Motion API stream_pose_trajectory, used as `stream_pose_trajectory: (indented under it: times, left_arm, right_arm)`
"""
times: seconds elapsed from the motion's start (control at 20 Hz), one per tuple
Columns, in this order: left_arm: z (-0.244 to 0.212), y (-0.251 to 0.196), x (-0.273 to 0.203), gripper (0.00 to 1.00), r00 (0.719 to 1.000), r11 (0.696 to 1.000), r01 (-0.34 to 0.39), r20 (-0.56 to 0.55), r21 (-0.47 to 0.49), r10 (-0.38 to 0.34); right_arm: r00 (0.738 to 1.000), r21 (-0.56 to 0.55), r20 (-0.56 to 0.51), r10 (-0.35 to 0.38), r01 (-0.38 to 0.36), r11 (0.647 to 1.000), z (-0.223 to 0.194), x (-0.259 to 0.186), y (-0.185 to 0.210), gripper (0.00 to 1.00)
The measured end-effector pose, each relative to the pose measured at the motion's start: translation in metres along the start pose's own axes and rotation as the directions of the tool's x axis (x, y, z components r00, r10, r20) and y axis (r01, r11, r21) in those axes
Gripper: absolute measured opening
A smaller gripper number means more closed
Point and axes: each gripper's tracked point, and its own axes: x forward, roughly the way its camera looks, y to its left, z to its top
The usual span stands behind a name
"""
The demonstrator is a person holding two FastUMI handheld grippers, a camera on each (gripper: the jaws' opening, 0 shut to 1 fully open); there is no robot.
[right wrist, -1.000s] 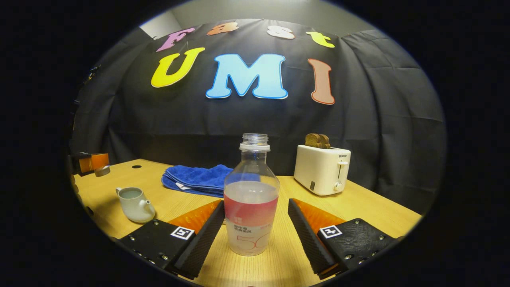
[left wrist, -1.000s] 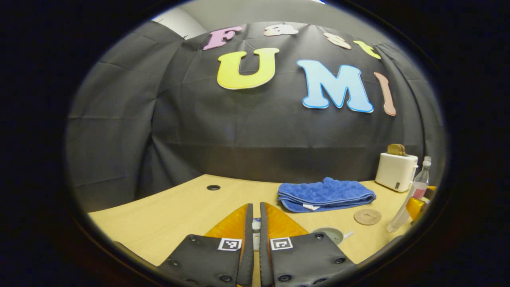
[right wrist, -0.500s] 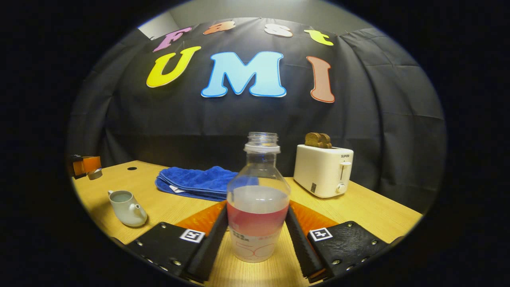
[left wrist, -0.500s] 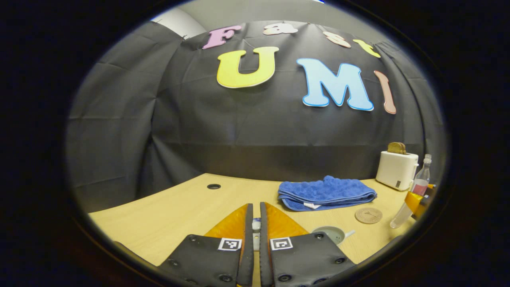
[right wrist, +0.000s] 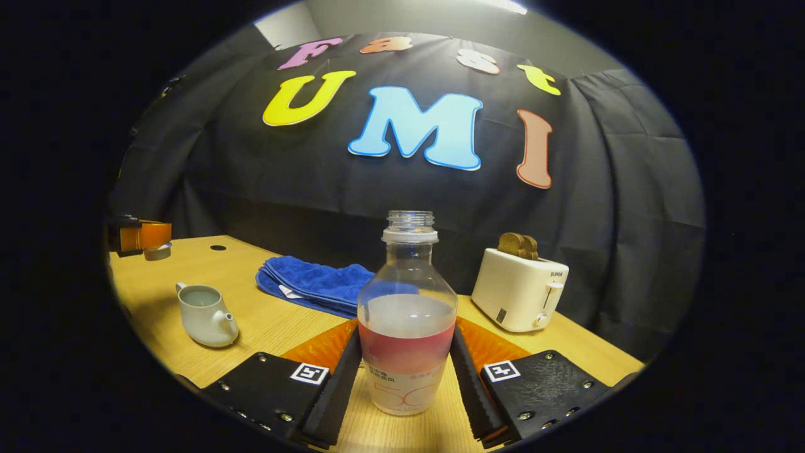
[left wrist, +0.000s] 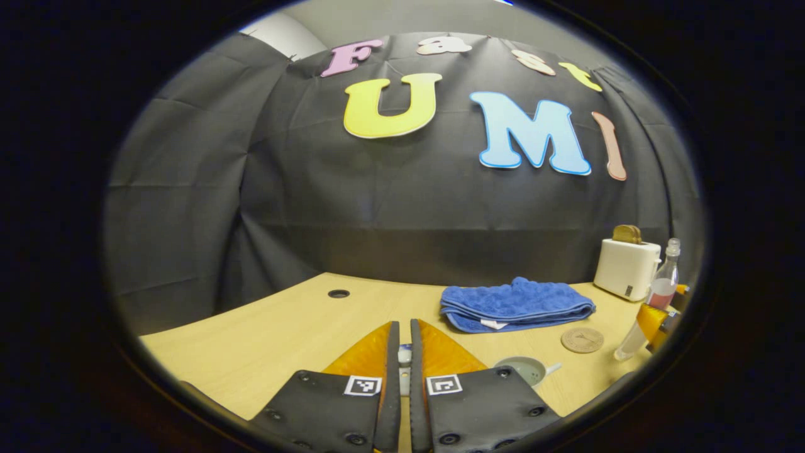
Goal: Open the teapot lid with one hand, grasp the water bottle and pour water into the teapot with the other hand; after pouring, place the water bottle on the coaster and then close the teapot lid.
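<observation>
Right gripper (right wrist: 405, 377) clamps the water bottle (right wrist: 407, 314), ready for pouring; left gripper (left wrist: 400, 358) pinches the teapot lid (left wrist: 404, 356), so the teapot (right wrist: 202, 313) is open.

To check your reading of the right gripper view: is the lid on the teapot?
No: the teapot stands open on the table, its mouth uncovered.

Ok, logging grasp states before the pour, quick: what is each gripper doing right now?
Left gripper: jaws closed on the teapot lid, held up off the teapot.
Right gripper: jaws closed on the water bottle.
</observation>
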Motion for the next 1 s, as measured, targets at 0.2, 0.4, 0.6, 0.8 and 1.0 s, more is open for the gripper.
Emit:
stream_pose_trajectory:
  times: [0.2, 0.4, 0.6, 0.8, 1.0]
  left_arm:
    - [-0.001, 0.002, 0.0, 0.12, 1.0, 1.0, -0.005, -0.002, -0.007, 0.005]
    - [0.0, 0.004, -0.001, 0.13, 1.0, 1.0, -0.007, -0.003, -0.015, 0.007]
    - [0.001, 0.005, -0.002, 0.13, 1.0, 1.0, -0.007, -0.005, -0.015, 0.007]
    - [-0.001, 0.005, -0.003, 0.13, 1.0, 1.0, -0.007, -0.011, -0.017, 0.007]
    - [-0.001, 0.008, -0.002, 0.13, 1.0, 1.0, -0.012, -0.01, -0.022, 0.012]
  right_arm:
    - [0.999, -0.175, 0.052, -0.006, 0.015, 0.984, 0.018, 0.007, 0.007, 0.75]
    - [0.994, -0.379, 0.109, -0.004, 0.045, 0.924, 0.033, 0.016, 0.014, 0.74]
    - [0.99, -0.504, 0.136, 0.029, 0.044, 0.862, 0.035, 0.025, 0.027, 0.74]
    - [0.987, -0.638, 0.145, 0.069, 0.04, 0.769, 0.028, 0.028, 0.043, 0.74]
    - [0.985, -0.715, 0.139, 0.107, 0.025, 0.699, 0.02, 0.034, 0.06, 0.74]
